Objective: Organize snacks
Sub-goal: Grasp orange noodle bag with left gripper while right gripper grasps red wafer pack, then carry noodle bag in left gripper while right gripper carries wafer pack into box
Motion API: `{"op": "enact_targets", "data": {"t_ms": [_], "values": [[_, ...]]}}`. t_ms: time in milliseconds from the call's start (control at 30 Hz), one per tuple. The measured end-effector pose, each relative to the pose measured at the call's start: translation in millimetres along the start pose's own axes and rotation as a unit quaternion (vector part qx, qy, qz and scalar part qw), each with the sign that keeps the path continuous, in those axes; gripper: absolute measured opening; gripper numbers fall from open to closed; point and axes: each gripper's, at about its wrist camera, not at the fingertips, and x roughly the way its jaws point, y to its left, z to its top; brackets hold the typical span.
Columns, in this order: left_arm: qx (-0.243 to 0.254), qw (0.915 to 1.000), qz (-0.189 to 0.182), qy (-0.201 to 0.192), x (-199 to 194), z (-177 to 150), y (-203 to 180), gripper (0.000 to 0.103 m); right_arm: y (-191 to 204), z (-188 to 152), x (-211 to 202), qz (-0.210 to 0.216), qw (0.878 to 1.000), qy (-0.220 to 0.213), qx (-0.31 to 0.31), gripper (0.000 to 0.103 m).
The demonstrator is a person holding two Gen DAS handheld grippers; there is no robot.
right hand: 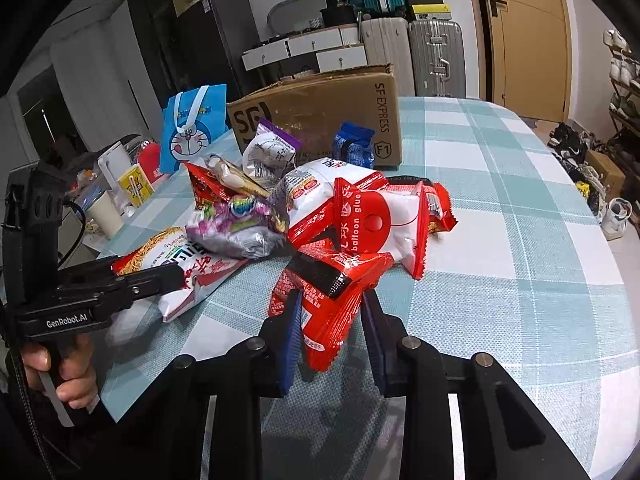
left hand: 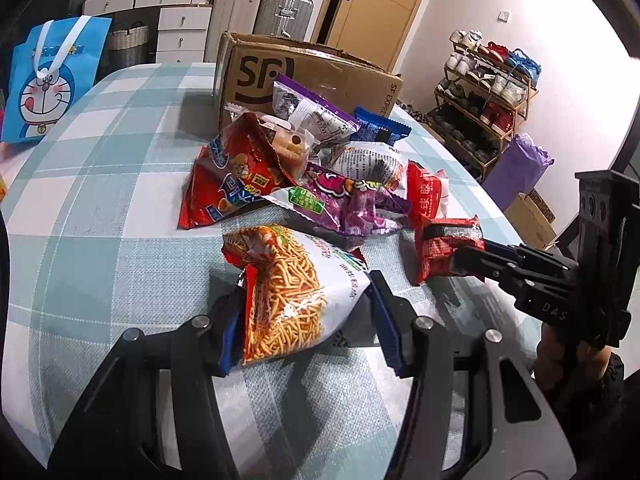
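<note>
A pile of snack packets (left hand: 320,168) lies on the checked tablecloth in front of an SF cardboard box (left hand: 304,76). My left gripper (left hand: 308,316) is shut on a noodle-snack packet (left hand: 288,288) at the pile's near edge; the same packet shows in the right wrist view (right hand: 176,264). My right gripper (right hand: 330,328) is shut on a red packet (right hand: 328,300) with a black stripe, also seen in the left wrist view (left hand: 444,248). The pile also holds a purple packet (right hand: 236,224) and a red-and-white balloon glue packet (right hand: 372,216).
The SF box (right hand: 320,112) stands behind the pile. A blue Doraemon bag (left hand: 52,80) sits at the table's far left edge. A cup and small items (right hand: 104,208) stand off the table's left side. Suitcases, drawers and a shoe rack (left hand: 488,92) stand beyond.
</note>
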Motion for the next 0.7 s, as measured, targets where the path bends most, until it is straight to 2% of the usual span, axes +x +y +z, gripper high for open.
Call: {"op": "enact_targets", "data": {"t_ms": [233, 433, 700], "values": [[-0.004, 0.9999, -0.005, -0.013, -15.2, -3.6, 4.5, 0.052, -15.3, -8.6, -12.5, 0.005, 1.000, -0.006, 0.020, 0.029], [-0.003, 0.9995, -0.012, -0.028, -30.0, -1.6, 2.8, 0.052, -19.9, -10.6, -26.1, 0.002, 0.999, -0.033, 0.031, 0.028], [0.001, 0.9986, -0.014, -0.051, -49.4, 8.9, -1.9, 0.051, -11.9, -2.2, -41.0, 0.021, 0.997, -0.065, 0.026, 0.028]]}}
